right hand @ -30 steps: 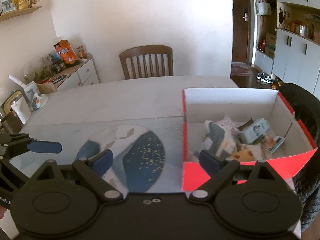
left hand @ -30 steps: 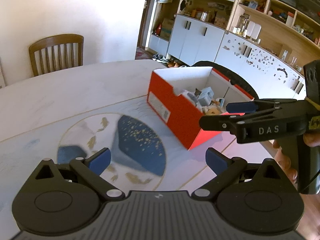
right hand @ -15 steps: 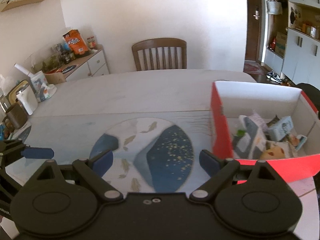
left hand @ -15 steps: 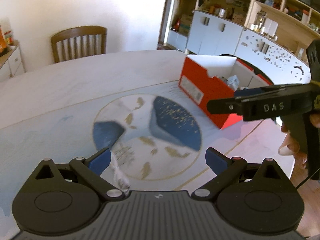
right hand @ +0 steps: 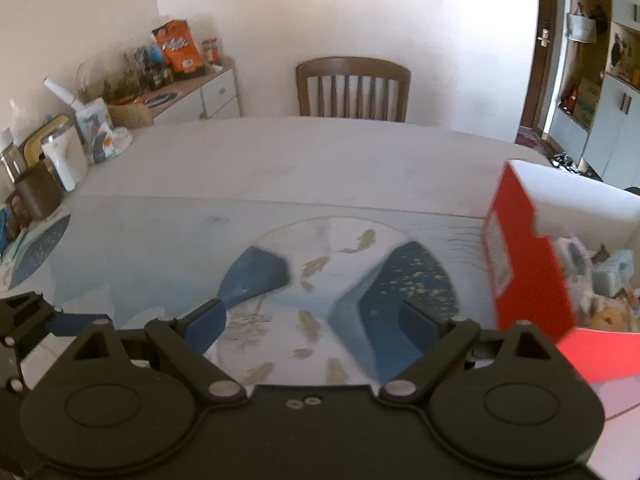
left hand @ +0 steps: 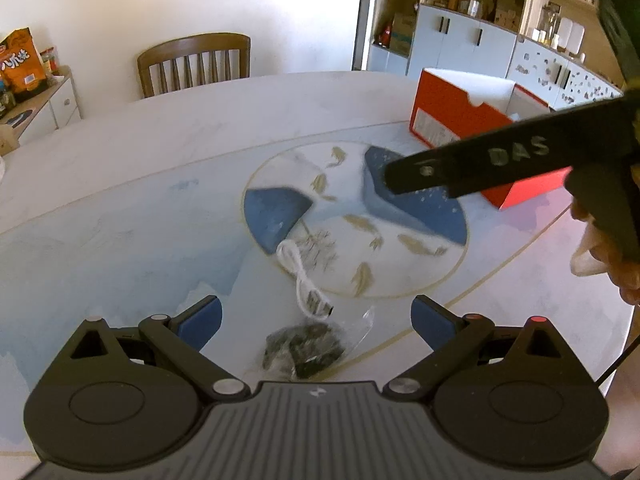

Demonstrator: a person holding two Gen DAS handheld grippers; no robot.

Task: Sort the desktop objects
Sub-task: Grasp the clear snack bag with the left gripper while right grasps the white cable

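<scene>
A coiled white USB cable [left hand: 304,276] lies on the table mat, just ahead of my left gripper [left hand: 316,316], which is open and empty. A clear bag of dark bits [left hand: 308,348] lies between its fingers, close to the body. The red shoebox [left hand: 472,128] with several items inside stands at the far right; it also shows in the right wrist view [right hand: 528,264]. My right gripper [right hand: 312,320] is open and empty above the mat's round fish print. Its black finger marked DAS [left hand: 500,160] crosses the left wrist view.
A wooden chair [left hand: 196,62] stands at the table's far side. A sideboard with snack bags [right hand: 176,48] and jars is at the left. A white jug [right hand: 64,156] and dark cup [right hand: 36,196] stand at the table's left edge. Cabinets [left hand: 460,40] line the right wall.
Both grippers have swung left and back from the shoebox. The white cable and the clear bag have come into the left wrist view. Both grippers stay open.
</scene>
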